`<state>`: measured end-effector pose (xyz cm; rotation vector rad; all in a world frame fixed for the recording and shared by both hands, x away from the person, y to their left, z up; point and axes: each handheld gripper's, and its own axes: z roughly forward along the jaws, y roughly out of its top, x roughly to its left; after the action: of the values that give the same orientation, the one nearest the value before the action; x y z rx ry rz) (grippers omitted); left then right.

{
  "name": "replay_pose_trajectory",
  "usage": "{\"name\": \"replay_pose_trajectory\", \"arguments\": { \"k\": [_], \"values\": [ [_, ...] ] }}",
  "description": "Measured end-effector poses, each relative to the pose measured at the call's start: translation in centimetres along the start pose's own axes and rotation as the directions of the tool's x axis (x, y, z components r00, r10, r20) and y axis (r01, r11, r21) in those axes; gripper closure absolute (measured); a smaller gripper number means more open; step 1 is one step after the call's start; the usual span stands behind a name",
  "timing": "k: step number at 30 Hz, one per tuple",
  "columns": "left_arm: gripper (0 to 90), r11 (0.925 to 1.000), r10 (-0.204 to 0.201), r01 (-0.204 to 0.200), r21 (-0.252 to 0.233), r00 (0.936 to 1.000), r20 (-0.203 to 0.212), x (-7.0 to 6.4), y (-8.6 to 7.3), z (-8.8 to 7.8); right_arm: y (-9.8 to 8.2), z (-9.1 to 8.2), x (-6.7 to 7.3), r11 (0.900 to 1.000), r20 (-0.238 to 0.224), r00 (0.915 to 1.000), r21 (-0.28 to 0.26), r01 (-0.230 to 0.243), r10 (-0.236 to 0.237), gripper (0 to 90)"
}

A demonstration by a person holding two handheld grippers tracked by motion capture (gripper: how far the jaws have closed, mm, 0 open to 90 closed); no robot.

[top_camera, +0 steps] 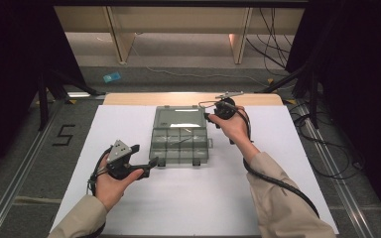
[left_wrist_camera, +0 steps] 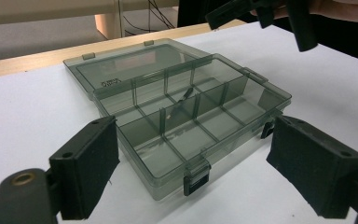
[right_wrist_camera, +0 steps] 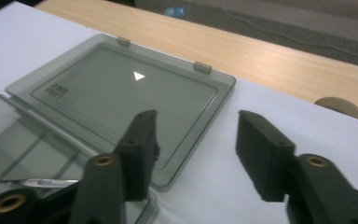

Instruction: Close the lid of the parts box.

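The smoky plastic compartment box (top_camera: 180,141) lies open in the middle of the white counter (top_camera: 129,203), its lid (right_wrist_camera: 121,93) folded flat on the far side. The right hand-held gripper (right_wrist_camera: 196,149) hangs over the lid's near corner, jaws spread and empty, one jaw above the lid and the other beyond its edge – closing the lid looks like the step in hand. The next move would call for getting a jaw under that thin edge and swinging it over the hinges. The left hand-held gripper (left_wrist_camera: 191,175) hovers just in front of the box's latches (left_wrist_camera: 196,179), jaws wide and empty (a small slim item (left_wrist_camera: 179,100) rests in a middle compartment). Open counter surrounds the box on every side.
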<state>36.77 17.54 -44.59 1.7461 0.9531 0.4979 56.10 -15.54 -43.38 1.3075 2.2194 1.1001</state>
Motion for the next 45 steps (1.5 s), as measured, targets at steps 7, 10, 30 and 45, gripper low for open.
{"name": "replay_pose_trajectory", "arguments": {
  "k": [7,10,30,45],
  "values": [
    [15.1,1.0,0.001,-0.001,0.005,1.0,0.009,0.0,-0.1,0.2,1.2,2.8,0.0,0.994,0.073,0.9966,0.102,-0.044,0.036,64.9],
    [15.1,0.9999,-0.004,0.003,0.011,0.9999,0.011,-0.2,-0.2,0.2,1.3,3.7,0.0,0.99,0.084,0.9933,0.108,-0.088,0.079,68.8],
    [15.1,0.9999,-0.001,0.0,0.013,0.9998,0.02,-0.3,-0.2,0.4,1.7,6.2,0.6,0.945,0.146,0.9684,0.232,-0.232,0.202,76.0],
    [15.2,0.9999,0.005,-0.005,0.014,0.9997,0.022,-0.1,-0.2,0.6,1.9,6.2,1.0,0.908,0.221,0.9225,0.213,-0.362,0.316,87.3]
  ]
}}
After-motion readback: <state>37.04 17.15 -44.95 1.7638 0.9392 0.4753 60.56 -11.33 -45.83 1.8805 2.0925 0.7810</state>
